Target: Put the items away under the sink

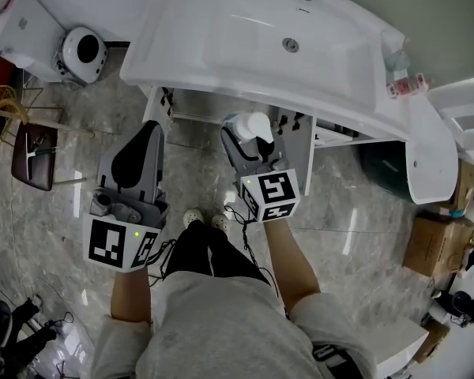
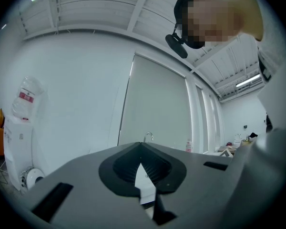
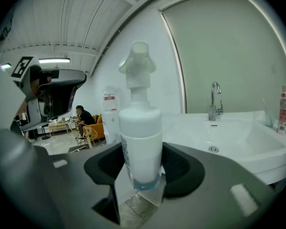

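Jaws of the right tool [image 3: 142,174] are being pressed onto the lower body of a white pump bottle [image 3: 140,132], the pads gripping just above its base, so most of the bottle is standing clear above the grip. Outward from there, the bottle is being carried in the air above the marble floor [image 1: 355,204], in front of the white counter [image 1: 182,61] with the sink [image 1: 288,30] set in it. The cabinet [image 1: 304,133] below is lying just beyond the bottle in the head view; whether its doors are standing open is not being shown clearly. The left tool [image 2: 141,162] is being held off to the side and nearer the person, its jaws closed together on nothing. As a judgement, a tall, top-heavy length is being left free by the low grip, so the bottle could be levered sideways between the pads if it is swung quickly or tipped for the reach below. The pump head could also be knocked against the counter's front edge while the bottle is being lowered, and liquid could be forced out if that head is pressed. The bottle is being held upright: its long axis is running vertically, across the line of the jaws, base down and pump head up. Which way the spout is facing cannot be told.
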### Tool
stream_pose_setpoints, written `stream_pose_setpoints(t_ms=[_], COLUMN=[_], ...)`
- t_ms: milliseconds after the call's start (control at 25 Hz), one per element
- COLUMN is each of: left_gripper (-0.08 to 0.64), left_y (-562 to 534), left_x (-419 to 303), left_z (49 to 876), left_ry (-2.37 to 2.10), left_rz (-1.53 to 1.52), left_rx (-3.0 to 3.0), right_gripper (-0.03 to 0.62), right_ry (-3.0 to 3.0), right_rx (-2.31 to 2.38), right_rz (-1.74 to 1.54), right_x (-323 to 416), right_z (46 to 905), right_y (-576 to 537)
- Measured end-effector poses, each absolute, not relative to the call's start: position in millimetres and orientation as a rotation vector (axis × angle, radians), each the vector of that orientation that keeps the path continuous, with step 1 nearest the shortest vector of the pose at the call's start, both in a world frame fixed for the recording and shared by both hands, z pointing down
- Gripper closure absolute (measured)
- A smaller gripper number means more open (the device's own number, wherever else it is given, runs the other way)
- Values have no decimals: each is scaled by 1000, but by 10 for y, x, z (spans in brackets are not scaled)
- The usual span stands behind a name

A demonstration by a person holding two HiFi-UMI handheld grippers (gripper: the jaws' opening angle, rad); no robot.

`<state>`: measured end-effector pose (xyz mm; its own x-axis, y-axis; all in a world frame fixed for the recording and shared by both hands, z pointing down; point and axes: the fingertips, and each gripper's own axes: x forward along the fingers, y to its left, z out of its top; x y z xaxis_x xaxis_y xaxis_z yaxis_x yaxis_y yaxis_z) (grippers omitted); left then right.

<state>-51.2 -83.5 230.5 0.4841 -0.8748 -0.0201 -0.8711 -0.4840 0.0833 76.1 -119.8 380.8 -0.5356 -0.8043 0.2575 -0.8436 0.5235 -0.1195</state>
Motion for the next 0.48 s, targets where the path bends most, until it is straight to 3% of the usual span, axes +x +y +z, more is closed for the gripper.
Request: stream_pose_setpoints(t_ms=[480], left_gripper=[552], left_y=[-1203], left_x=[-360], left_z=[2999], left_ry=[-1483], left_rz=[-85], left_rx=[2660], right_gripper=[347], right_ry=[-2591], right_rx=[1440], right_rz=[379], right_x=[778], right_z=[4444], right_y=[-1390])
